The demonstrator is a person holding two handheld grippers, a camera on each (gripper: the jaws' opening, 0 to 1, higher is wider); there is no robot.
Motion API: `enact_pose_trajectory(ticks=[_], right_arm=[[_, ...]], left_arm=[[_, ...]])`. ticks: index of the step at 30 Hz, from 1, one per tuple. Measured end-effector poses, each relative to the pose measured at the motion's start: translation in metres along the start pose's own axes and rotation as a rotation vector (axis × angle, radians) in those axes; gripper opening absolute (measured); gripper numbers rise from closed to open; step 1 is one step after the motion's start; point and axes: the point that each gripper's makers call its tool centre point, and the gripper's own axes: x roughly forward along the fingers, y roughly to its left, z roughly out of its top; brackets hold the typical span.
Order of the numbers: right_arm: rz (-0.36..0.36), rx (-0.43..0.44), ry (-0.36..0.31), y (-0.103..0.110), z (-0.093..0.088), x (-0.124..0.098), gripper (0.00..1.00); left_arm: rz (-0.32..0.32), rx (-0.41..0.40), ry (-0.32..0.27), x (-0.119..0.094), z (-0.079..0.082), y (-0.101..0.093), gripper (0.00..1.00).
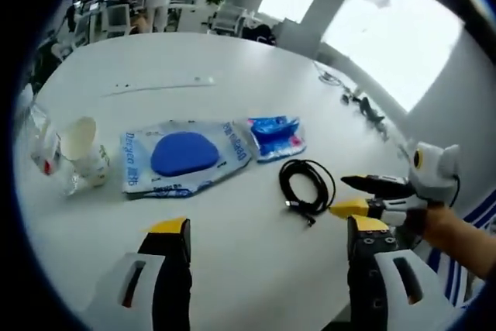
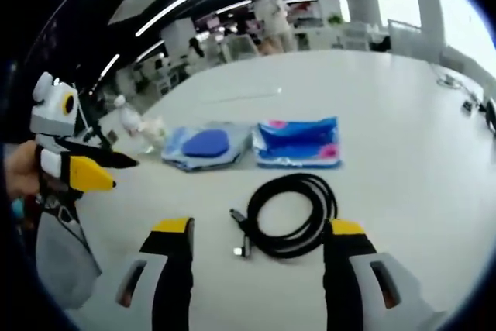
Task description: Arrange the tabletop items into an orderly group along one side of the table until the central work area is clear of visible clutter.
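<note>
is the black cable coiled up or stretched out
Coiled. The black cable lies in a loose round loop on the white table, its plug end sticking out beside the loop, between the open right gripper jaws.

Print on the blue pouch (image 1: 184,156) is too small to be read. Left of the pouch, the clear bag (image 1: 39,145) is cut by the view's edge. The small packet (image 2: 297,143) beside the pouch is blurred. 2 distant figures beyond the pouch cannot be made out.
</note>
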Motion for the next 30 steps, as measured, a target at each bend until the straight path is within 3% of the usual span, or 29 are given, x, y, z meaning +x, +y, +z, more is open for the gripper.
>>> enact_pose_trajectory(ticks=[7, 19, 24, 30], right_arm=[[0.005, -0.013, 0.004, 0.026, -0.003, -0.01, 0.67], [0.022, 0.014, -0.03, 0.073, -0.003, -0.02, 0.71], [0.013, 0.01, -0.04, 0.08, -0.003, -0.032, 0.72], [-0.016, -0.015, -0.029, 0.076, -0.014, -0.053, 0.73]], left_arm=[[0.042, -0.057, -0.058, -0.044, -0.008, 0.037, 0.84], [0.076, -0.056, -0.08, -0.096, -0.027, 0.074, 0.89], [0.074, -0.049, -0.057, -0.113, -0.042, 0.085, 0.91], [0.072, -0.047, -0.081, -0.14, -0.047, 0.096, 0.92]])
